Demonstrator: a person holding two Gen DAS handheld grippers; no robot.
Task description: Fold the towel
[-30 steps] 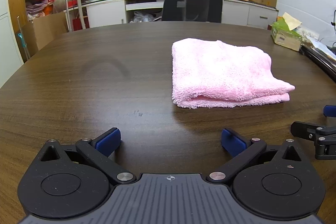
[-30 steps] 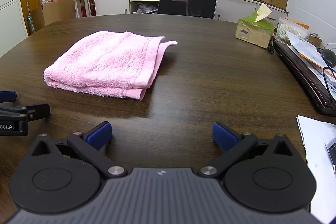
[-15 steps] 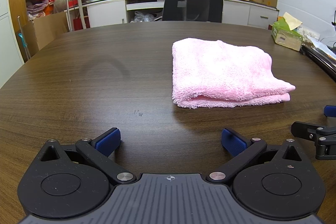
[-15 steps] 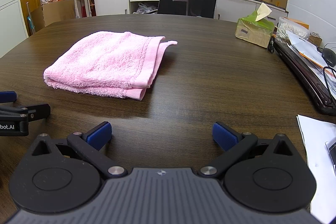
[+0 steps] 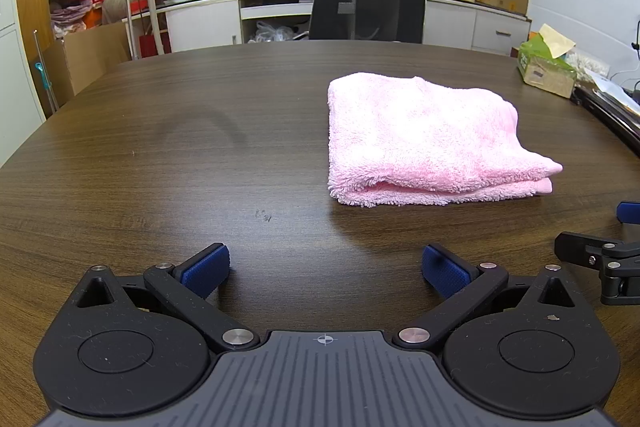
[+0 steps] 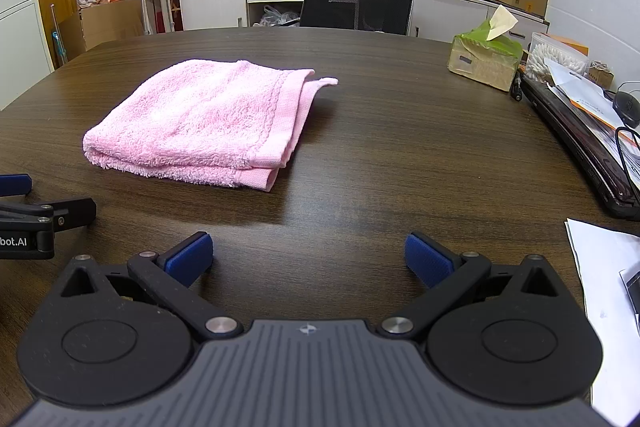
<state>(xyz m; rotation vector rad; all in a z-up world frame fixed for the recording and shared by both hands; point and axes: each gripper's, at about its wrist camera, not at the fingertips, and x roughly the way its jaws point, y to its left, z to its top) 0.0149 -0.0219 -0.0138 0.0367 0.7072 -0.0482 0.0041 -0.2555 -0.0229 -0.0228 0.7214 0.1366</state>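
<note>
**Op:** Towel [image 5: 424, 143], one, pink, lies folded in layers on the brown table [image 5: 200, 155], right of centre in the left wrist view, left of centre in the right wrist view. Stacked edges show along its near side and its hemmed side, so I judge the folding largely done.

**Desk:** Grippers?

**Op:** Two. Left gripper [image 5: 325, 265] sits low in the bottom of its own frame, blue pads spread wide, nothing between them. Right gripper [image 6: 308, 254] likewise: fingers apart, holding nothing. Both are well short of the towel, not touching it. I read that as a rest pose, each pulled back so the cloth lies undisturbed.

**Desk:** Do they see each other?

**Op:** Yes. A tip of the right one shows at the lower right edge of the left view; the left one shows at the lower left edge of the right view.

**Desk:** Other items?

**Op:** One black chair [image 5: 368, 9] top centre behind the table. One tissue box [image 6: 484, 61] upper right. White papers [image 6: 604, 299] lower right.
</note>
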